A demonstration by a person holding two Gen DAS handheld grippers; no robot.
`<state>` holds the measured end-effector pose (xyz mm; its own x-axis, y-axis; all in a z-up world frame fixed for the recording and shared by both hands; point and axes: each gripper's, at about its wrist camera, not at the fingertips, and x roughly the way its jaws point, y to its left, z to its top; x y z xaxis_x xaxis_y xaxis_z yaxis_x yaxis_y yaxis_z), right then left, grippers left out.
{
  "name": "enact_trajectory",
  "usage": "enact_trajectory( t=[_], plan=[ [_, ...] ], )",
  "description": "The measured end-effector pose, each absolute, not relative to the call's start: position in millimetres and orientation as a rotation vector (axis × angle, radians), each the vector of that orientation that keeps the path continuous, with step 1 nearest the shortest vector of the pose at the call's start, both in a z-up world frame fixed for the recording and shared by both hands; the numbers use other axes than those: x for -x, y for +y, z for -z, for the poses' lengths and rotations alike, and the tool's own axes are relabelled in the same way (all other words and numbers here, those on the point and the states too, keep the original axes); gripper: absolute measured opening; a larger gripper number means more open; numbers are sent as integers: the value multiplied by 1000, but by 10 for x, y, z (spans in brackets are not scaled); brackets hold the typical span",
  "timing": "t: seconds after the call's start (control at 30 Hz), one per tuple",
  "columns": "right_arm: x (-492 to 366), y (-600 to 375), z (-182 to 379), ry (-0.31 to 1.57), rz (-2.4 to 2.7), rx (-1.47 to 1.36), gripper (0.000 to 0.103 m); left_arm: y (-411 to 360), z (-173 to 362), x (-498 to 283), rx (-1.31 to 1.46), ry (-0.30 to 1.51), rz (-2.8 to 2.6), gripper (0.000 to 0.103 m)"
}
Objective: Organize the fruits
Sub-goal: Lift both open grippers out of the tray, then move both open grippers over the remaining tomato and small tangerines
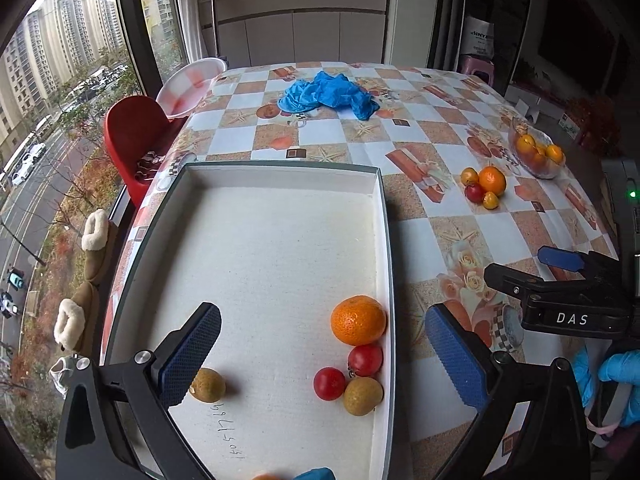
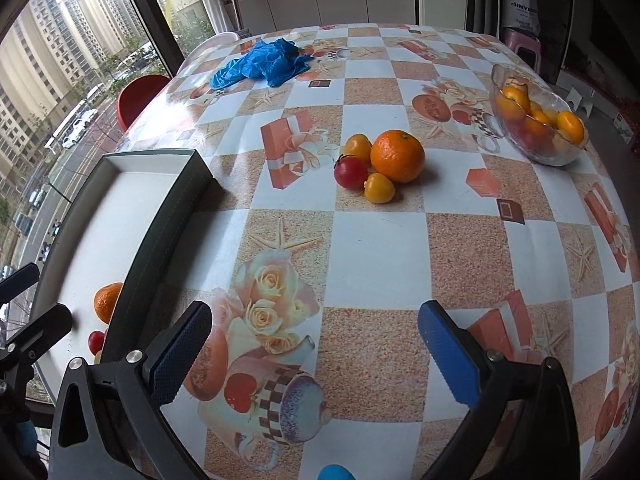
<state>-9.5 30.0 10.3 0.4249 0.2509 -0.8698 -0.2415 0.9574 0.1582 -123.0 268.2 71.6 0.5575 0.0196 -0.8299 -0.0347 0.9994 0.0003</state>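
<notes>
1. My left wrist view takes in the white tray (image 1: 280, 240) whole: an orange (image 1: 358, 320), two red fruits (image 1: 365, 359) and a brown fruit (image 1: 363, 396) sit against its right wall, and another brown fruit (image 1: 208, 385) lies beside my left finger pad (image 1: 192, 356).
2. My right wrist view catches only the tray's right edge (image 2: 160, 216), with the orange (image 2: 108, 302) half hidden behind it.
3. Readable writing: "DAS" on the right gripper (image 1: 560, 280) body; handwritten digits on the tray floor that I cannot make out; "SINY..." on a bag (image 1: 480, 38) at the back.
4. Left gripper (image 1: 320, 360) fingers are spread wide, grasping nothing, over the tray.
5. Right gripper (image 2: 316, 356) fingers are fully released over bare desk (image 2: 380, 248). The loose cluster of an orange (image 2: 397, 155), a red fruit (image 2: 351, 173) and two yellow fruits (image 2: 379, 188) lies well ahead of them, and the glass bowl (image 2: 560, 156) of fruit is at far right.
</notes>
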Motion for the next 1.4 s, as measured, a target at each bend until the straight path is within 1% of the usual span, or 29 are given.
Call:
enact_trajectory(
  t=[0.33, 0.57, 0.73, 1.03, 1.17, 1.33, 1.4],
  plan=[
    [57, -254, -26, 1061, -202, -3, 103, 2277, -736, 1006, -24, 1009, 4, 102],
    [83, -671, 82, 1022, -97, 47, 103, 1954, -723, 693, 19, 1040, 47, 102],
    [209, -723, 108, 949, -120, 70, 103, 1712, -614, 444, 34, 1071, 58, 102],
    [191, -731, 97, 949, -123, 66, 103, 1553, -589, -200, 191, 1050, -10, 102],
    [190, -726, 101, 949, -124, 66, 103, 1621, -458, -540, 259, 1045, -112, 102],
    [188, -726, 99, 949, -125, 65, 103, 1727, -107, -888, 371, 1142, -140, 102],
    [186, -725, 98, 949, -125, 65, 103, 1644, -86, -923, 289, 1144, -154, 102]
  ],
)
